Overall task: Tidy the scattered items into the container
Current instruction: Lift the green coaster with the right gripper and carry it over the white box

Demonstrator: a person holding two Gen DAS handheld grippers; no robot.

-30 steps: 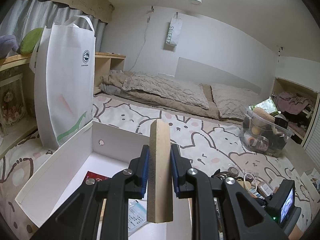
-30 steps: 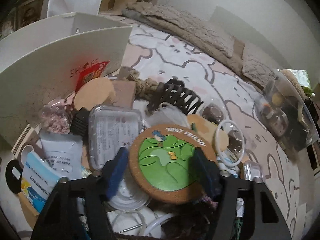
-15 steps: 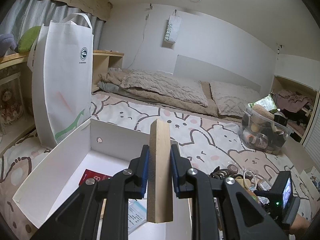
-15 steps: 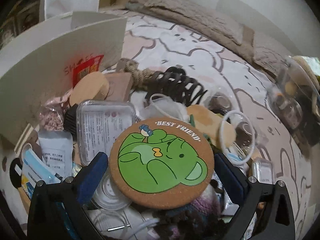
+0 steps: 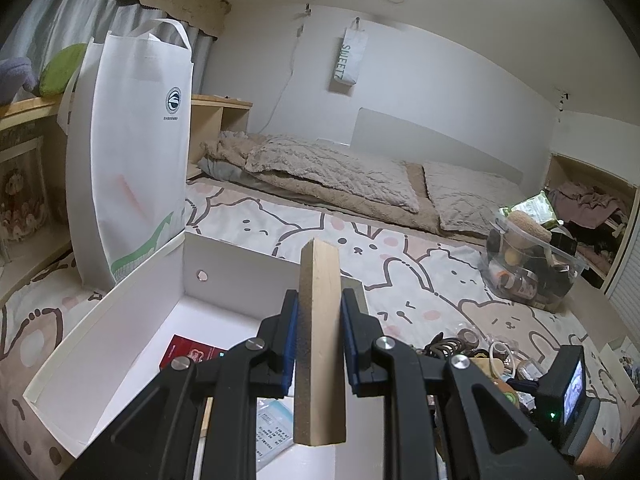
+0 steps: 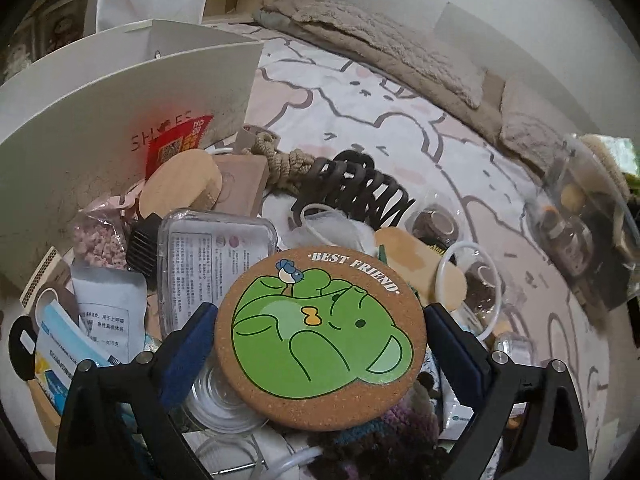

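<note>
Left gripper (image 5: pixel 319 334) hides block (image 5: pixel 320 360) (middle)

A pale wooden block (image 5: pixel 320 344) stood upright, clamped above an open white box (image 5: pixel 120 312) on the bed. A round cork coaster (image 6: pixel 320 338) printed with a green frog lay flat atop the scattered pile (image 6: pixel 224 216) beside the box.

Left view level over box (image 5: pixel 120 320); right view close, angled onto clutter.
</note>
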